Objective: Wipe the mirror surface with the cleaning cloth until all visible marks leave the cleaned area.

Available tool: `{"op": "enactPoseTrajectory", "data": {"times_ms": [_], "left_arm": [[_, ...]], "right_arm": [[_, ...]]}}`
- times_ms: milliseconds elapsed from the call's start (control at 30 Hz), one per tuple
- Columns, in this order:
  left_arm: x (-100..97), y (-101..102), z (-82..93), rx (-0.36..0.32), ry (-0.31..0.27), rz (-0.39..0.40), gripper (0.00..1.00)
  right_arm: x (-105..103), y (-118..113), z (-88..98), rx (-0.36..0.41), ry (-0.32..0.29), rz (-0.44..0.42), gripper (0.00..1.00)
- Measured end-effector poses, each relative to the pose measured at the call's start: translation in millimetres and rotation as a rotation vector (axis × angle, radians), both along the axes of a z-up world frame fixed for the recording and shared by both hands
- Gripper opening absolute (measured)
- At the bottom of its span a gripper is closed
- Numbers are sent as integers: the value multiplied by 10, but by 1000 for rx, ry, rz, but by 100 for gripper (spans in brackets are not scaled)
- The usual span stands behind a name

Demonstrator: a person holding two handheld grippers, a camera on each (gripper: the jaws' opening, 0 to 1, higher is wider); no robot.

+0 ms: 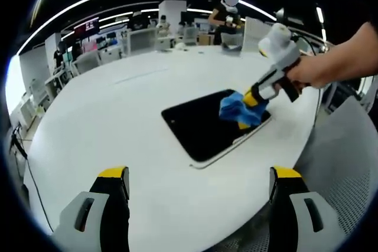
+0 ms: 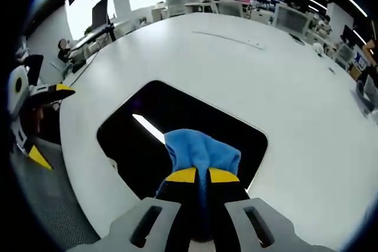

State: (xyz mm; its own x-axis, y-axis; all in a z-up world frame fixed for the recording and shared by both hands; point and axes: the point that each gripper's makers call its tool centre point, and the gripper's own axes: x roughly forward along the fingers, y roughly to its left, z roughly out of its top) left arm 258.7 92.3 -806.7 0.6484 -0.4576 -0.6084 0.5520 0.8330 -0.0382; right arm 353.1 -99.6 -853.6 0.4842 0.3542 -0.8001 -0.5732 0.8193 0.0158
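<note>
Left gripper [image 1: 198, 184] with jaws wide apart, right gripper [image 2: 202, 175] clamped on cloth [image 2: 201, 149], hand [image 1: 319, 69] holding it

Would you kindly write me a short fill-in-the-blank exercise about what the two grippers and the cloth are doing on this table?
1. The right gripper is shut on a cloth whose colour is ____.
2. That cloth is pressed onto the dark ____, which lies flat on the white table.
3. The left gripper holds nothing, and its jaws stand ____.
4. Both grippers have fingertips coloured ____.

Missing words: blue; mirror; open; yellow
</note>
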Motion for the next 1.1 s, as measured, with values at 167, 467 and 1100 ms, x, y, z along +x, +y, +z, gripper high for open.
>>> {"op": "enactPoseTrajectory", "data": {"times_ms": [167, 467, 1100], "left_arm": [[0, -2, 4, -6, 0, 2, 99], [-8, -70, 65, -87, 14, 13, 99], [-2, -69, 78, -71, -5, 3, 99]], "right_arm": [[-48, 0, 2, 6, 2, -3, 1], [-155, -8, 1, 52, 35, -41, 1], [-426, -4, 1, 60, 55, -18, 1]]}}
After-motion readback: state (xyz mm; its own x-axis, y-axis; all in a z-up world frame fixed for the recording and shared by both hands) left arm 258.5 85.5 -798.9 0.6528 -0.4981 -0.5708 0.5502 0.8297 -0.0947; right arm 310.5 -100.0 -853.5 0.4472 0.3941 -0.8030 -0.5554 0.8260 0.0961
